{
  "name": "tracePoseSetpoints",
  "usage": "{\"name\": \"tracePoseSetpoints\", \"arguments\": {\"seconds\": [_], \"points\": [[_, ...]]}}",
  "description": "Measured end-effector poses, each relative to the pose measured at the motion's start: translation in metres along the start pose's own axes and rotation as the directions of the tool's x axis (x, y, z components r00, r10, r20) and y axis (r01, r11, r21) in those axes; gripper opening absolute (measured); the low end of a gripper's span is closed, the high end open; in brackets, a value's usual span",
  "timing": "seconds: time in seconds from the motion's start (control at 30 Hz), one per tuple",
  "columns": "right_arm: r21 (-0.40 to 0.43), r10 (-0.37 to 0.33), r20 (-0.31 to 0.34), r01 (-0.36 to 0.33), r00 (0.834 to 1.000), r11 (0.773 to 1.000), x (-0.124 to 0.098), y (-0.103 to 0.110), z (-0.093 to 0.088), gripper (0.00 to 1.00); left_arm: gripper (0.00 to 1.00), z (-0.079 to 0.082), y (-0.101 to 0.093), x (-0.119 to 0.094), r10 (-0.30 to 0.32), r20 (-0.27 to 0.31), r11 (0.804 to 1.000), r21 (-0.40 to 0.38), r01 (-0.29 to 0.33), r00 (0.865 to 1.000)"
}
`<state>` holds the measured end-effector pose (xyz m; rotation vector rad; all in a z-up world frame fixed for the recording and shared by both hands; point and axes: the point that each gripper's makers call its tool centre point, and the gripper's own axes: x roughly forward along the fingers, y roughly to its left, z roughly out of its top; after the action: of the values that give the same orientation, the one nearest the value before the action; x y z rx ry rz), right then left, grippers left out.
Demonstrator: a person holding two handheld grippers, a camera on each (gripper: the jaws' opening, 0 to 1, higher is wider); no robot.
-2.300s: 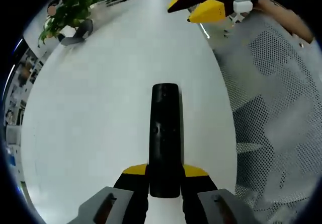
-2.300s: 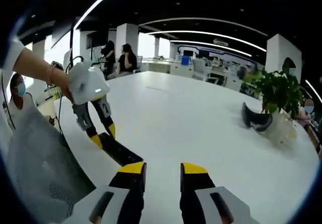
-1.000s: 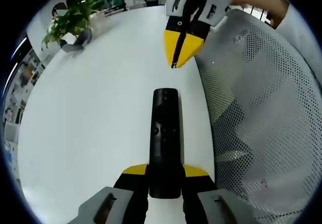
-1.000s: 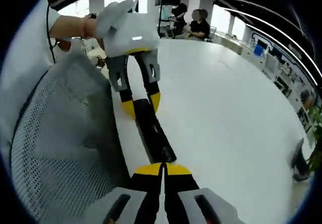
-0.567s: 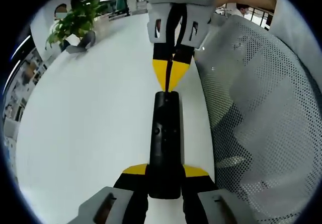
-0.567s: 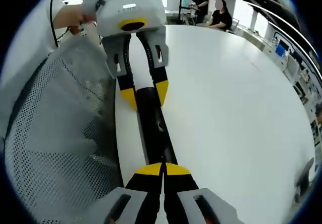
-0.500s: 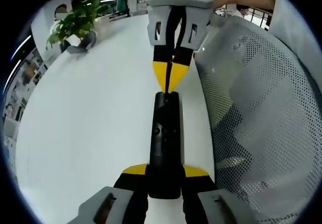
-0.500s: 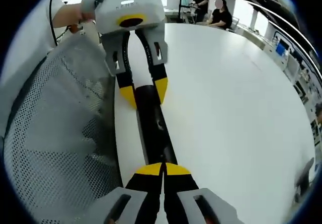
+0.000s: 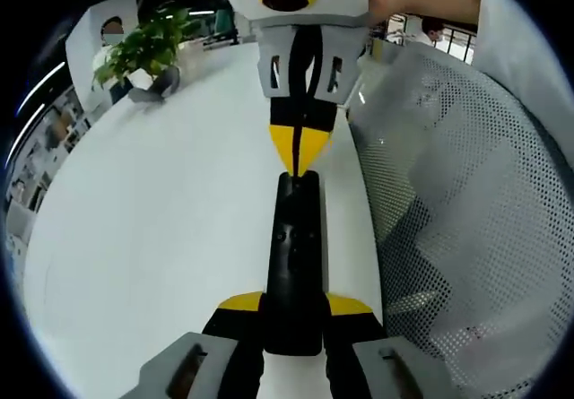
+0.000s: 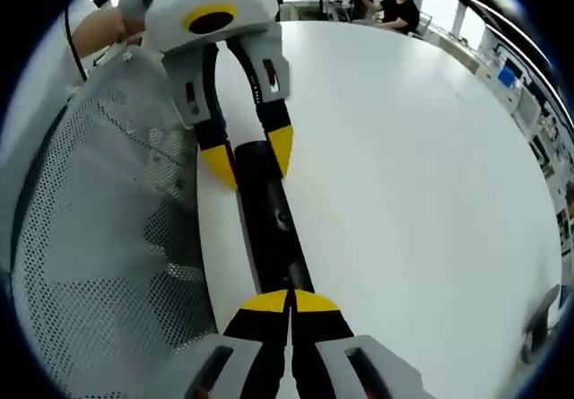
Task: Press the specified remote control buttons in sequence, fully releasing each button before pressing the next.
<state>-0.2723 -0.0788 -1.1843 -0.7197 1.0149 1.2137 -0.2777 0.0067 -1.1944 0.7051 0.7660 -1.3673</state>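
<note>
Over the near edge of the white table (image 9: 161,211), beside a grey mesh chair back (image 9: 466,193): one black remote control (image 9: 296,255), long and slim, held above the tabletop and pointing away from me

Item, left gripper (image 9: 294,307): jaws clamped on the sides of the remote's near end, yellow tips showing either side of it. In the right gripper view the same claw (image 10: 244,164) straddled the far end of the remote (image 10: 267,229)

Item, right gripper (image 10: 291,302): jaws closed together, nothing between them, yellow tips meeting in a point that rested at the remote's top end. In the left gripper view that point (image 9: 300,152) touched, or very nearly touched, the remote's far end; I could not tell whether a button was down

Step in hand, as I judged it: a press on a button near the top end, with my closed right claw as the finger. Next move called for: lift clear until the button was fully released, then shift to the next button

Background: potted plant (image 9: 143,45); seated people at the far side (image 10: 395,4)
</note>
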Motion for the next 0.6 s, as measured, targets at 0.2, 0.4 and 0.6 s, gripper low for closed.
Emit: {"name": "tracePoseSetpoints", "arguments": {"seconds": [0.2, 0.4, 0.6], "points": [[0.14, -0.023, 0.186, -0.004, 0.982, 0.99, -0.001, -0.001, 0.004, 0.0, 0.23, -0.001, 0.0, 0.0, 0.007, 0.068, 1.0, -0.023, -0.005, 0.998], [0.046, -0.015, 0.167, 0.007, 0.986, 0.999, 0.0, 0.004, 0.008, 0.0, 0.24, -0.001, -0.001, -0.001, 0.015, 0.12, 1.0, -0.027, -0.012, 0.993], [-0.063, 0.013, 0.094, -0.007, 0.996, 0.998, 0.004, 0.006, 0.011, 0.0, 0.24, 0.0, -0.001, -0.001, 0.023, 0.143, 0.999, -0.043, -0.017, 0.989]]}}
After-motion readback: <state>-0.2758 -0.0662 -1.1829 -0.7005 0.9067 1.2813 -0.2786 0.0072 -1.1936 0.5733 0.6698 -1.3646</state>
